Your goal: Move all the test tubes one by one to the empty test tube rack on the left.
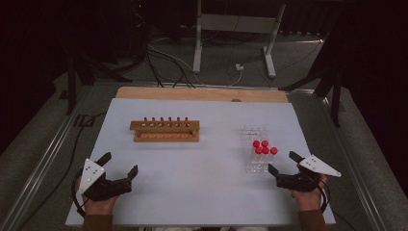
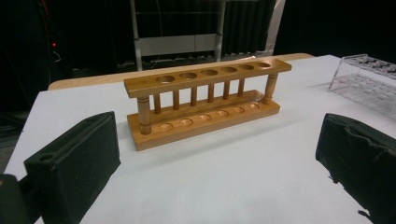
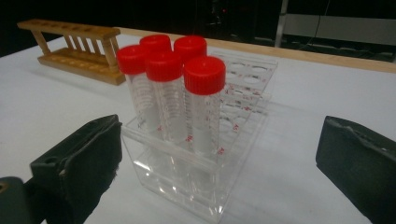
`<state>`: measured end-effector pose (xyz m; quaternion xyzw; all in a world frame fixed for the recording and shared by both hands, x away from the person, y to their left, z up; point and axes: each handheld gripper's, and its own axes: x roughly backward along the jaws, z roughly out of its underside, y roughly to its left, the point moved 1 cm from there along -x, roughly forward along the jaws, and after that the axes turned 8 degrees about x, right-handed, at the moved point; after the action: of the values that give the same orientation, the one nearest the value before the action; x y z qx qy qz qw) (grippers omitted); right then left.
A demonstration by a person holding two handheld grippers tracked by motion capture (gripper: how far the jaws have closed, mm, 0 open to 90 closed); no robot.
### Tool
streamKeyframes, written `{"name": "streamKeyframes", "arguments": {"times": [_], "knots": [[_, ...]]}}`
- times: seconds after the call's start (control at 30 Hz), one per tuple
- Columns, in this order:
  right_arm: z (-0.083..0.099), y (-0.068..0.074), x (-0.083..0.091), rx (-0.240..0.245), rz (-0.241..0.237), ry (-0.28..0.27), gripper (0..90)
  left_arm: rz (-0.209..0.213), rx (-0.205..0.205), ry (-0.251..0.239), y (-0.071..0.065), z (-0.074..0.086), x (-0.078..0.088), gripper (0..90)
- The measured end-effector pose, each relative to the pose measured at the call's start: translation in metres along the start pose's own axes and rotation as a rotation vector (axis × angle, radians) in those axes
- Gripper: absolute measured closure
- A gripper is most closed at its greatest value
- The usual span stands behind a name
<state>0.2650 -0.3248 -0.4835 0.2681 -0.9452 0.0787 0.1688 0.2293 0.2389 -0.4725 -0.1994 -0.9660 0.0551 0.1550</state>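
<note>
Left tongs (image 1: 119, 163), right tongs (image 1: 282, 162) agape

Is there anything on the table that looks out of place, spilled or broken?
Nothing stands out. The wooden rack stands level and empty, the five red-capped tubes sit upright in the clear rack, and the white table shows no spill. Both tongs are open, apart from the racks.

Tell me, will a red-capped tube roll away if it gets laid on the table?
Probably: each red-capped tube looks round and smooth, so it could roll. Its clear wall seems slick and may slip between the pads. It looks light, so the clear rack might lift with it.
</note>
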Motion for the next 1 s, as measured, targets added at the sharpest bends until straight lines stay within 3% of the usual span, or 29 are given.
{"name": "streamKeyframes", "arguments": {"times": [0.27,0.37,0.57,0.67,0.7,0.73,0.8,1.0], "knots": [[-0.007,0.002,0.003,-0.008,-0.014,-0.013,1.0,-0.010,0.007,0.001,0.003,0.000,0.001,0.7],[-0.013,0.002,0.006,-0.005,-0.011,-0.022,6.4,-0.008,0.006,0.004,0.002,0.000,0.000,0.7],[-0.022,0.001,0.007,0.027,0.020,-0.016,23.3,-0.014,0.019,0.000,0.004,0.001,0.000,0.7],[-0.022,0.000,0.005,0.030,-0.001,0.000,31.0,-0.016,0.024,-0.001,0.004,0.001,0.001,0.7],[-0.022,0.000,0.004,0.037,-0.001,0.005,35.3,-0.015,0.025,-0.001,0.004,0.001,0.001,0.7],[-0.021,0.000,0.001,0.039,-0.017,0.021,45.9,-0.015,0.026,-0.002,0.004,0.001,0.000,0.7],[-0.019,0.000,-0.003,0.048,-0.033,0.038,53.6,-0.014,0.028,-0.002,0.004,0.002,0.000,0.7],[-0.017,-0.001,-0.015,0.075,-0.028,0.073,66.6,-0.010,0.028,0.005,0.004,0.003,-0.001,0.7]]}}
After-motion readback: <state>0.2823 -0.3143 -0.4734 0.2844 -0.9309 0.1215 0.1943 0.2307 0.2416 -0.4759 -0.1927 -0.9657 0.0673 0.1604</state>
